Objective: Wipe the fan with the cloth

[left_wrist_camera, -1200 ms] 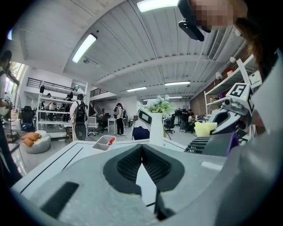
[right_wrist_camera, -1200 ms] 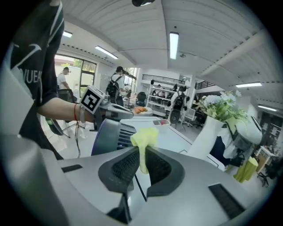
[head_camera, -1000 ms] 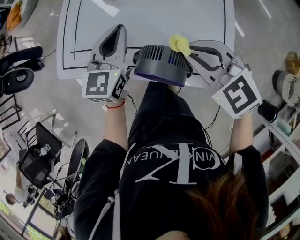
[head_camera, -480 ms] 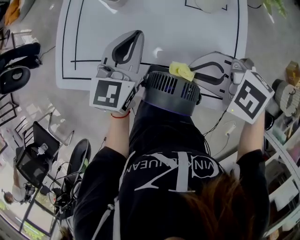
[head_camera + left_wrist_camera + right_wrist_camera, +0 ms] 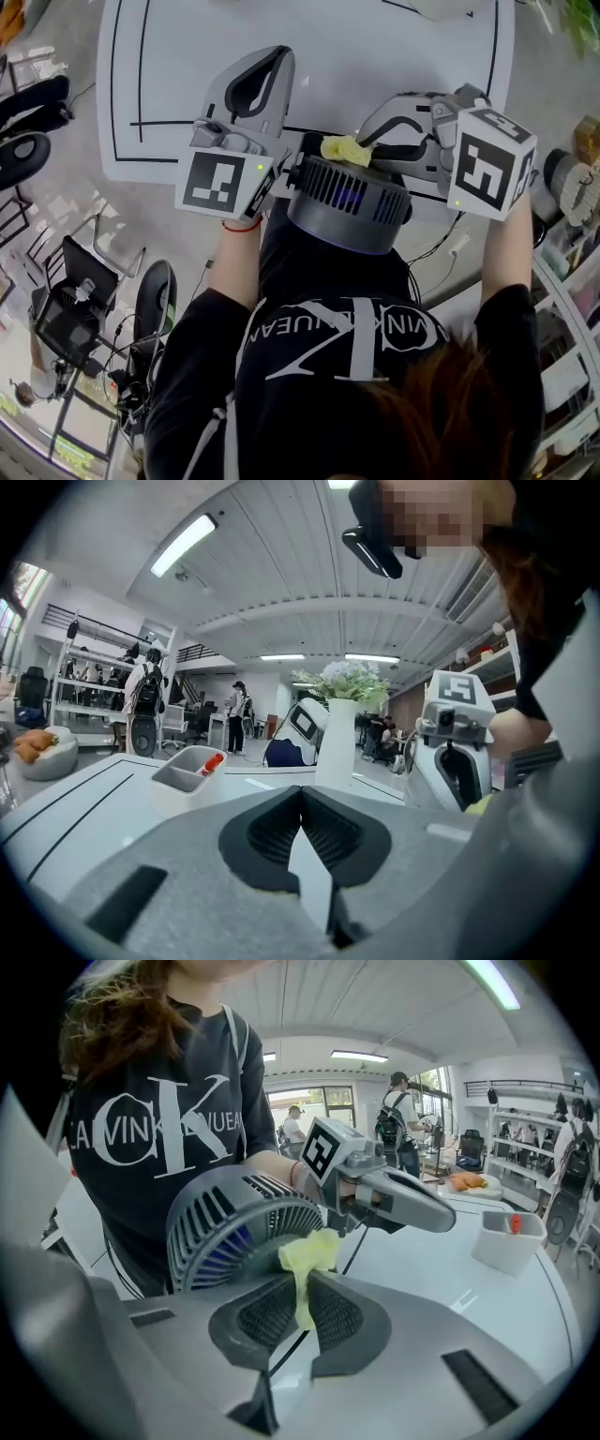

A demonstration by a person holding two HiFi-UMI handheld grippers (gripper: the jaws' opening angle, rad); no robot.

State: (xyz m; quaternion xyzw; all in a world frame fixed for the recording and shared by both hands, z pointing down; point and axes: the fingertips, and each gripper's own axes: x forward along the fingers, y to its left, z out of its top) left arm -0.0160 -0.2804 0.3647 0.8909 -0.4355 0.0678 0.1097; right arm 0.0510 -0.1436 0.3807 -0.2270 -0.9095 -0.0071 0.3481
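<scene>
A round grey fan [image 5: 347, 202] with blue blades sits between my two grippers at the near edge of the white table [image 5: 187, 56], its grille tilted upward; what supports it is hidden. My right gripper [image 5: 364, 141] is shut on a small yellow cloth [image 5: 344, 149] and presses it against the fan's far rim. In the right gripper view, the cloth [image 5: 309, 1252] sticks out from between the right gripper [image 5: 302, 1283] jaws and touches the fan [image 5: 234, 1227] grille. My left gripper [image 5: 275, 58] lies just left of the fan, jaws shut and empty [image 5: 302, 794].
A grey pen tray [image 5: 187, 766] with a red item and a white vase of flowers [image 5: 339, 742] stand farther back on the table. A cable [image 5: 441, 248] hangs below the table edge on the right. Office chairs [image 5: 28, 122] are on the floor at left, shelves [image 5: 572, 178] at right.
Both grippers have sunk. The right one tipped downward, carrying the cloth from the fan's upper right to the middle of its far rim. The fan's grille now faces more upward.
</scene>
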